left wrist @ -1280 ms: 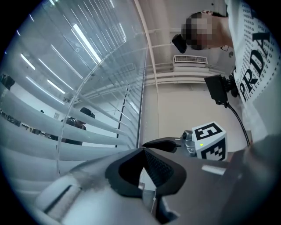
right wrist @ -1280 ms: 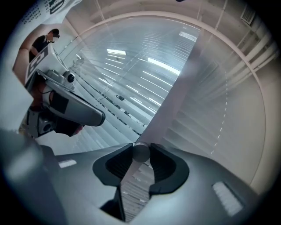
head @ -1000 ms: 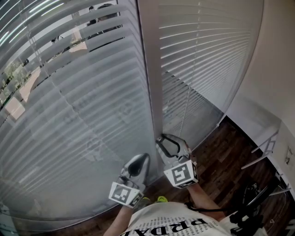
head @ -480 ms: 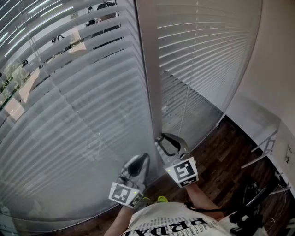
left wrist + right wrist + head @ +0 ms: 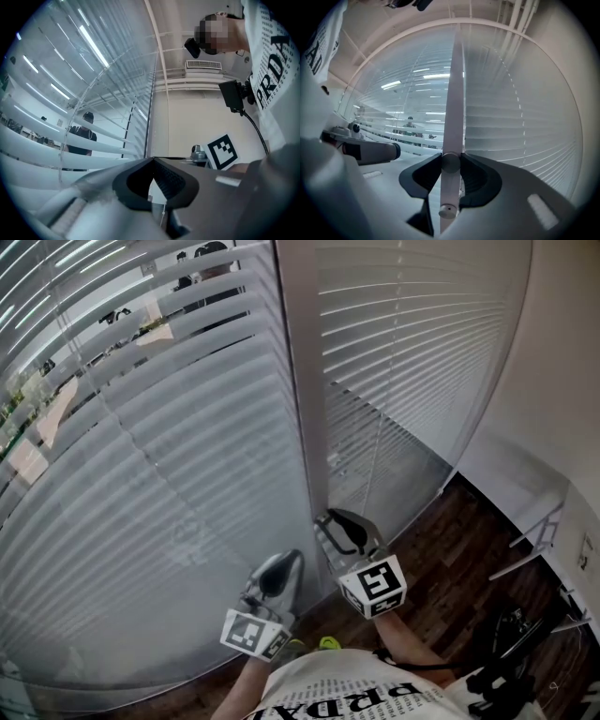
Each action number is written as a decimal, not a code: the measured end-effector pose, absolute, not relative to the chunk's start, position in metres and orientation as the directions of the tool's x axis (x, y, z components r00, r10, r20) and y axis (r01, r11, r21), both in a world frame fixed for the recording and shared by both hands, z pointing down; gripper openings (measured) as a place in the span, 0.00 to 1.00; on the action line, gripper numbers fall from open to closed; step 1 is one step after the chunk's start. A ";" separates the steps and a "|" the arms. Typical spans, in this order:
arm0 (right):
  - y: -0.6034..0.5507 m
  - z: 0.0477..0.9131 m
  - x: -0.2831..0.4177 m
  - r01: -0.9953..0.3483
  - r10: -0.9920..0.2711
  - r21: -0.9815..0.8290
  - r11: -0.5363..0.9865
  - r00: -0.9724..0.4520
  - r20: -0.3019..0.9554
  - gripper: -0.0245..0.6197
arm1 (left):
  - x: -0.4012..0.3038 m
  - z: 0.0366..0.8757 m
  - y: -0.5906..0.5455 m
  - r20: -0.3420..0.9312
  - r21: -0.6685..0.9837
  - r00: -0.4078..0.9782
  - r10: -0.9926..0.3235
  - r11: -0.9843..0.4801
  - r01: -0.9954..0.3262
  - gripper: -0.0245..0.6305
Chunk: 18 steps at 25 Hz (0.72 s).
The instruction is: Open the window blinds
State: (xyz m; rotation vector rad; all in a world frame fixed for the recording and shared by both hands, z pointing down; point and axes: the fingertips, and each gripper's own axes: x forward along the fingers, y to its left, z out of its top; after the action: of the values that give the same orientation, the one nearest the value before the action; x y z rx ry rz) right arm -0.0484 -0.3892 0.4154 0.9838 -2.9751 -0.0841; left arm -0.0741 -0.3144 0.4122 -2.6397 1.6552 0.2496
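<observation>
The right tongs (image 5: 451,163) have rolled, twisting the thin white plastic tilt wand (image 5: 453,112) they pinch at 6 o'clock. This should tilt the grey slatted window blinds (image 5: 178,484) at 12 o'clock. The left tongs (image 5: 152,160) are pressed together, empty.

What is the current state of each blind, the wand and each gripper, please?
Left blind: lowered, slats tilted partly open.
Right blind: lowered, slats nearly closed.
Wand: clamped between jaws.
Right gripper: shut on the wand.
Left gripper: shut, tips together.
</observation>
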 end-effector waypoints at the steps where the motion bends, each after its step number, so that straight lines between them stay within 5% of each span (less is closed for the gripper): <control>1: -0.390 0.416 -0.048 -0.595 -0.594 0.030 0.804 -0.804 -0.017 0.23 | -0.074 0.412 -0.314 -0.144 0.072 0.427 -0.893 -0.439 -0.895 0.02; 8: -0.393 0.416 -0.046 -0.571 -0.585 -0.161 0.805 -0.808 -0.060 0.24 | -0.073 0.411 -0.316 -0.154 0.071 0.427 -0.891 -0.441 -0.895 0.02; 18: -0.394 0.416 -0.047 -0.574 -0.587 -0.159 0.803 -0.808 -0.052 0.24 | -0.073 0.410 -0.318 -0.161 0.077 0.424 -0.891 -0.440 -0.895 0.02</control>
State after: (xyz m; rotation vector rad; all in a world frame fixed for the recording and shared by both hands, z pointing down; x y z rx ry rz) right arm -0.0467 -0.3943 0.4164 0.9931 -3.0767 0.2203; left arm -0.0730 -0.3177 0.4103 -2.6334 1.6520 0.2775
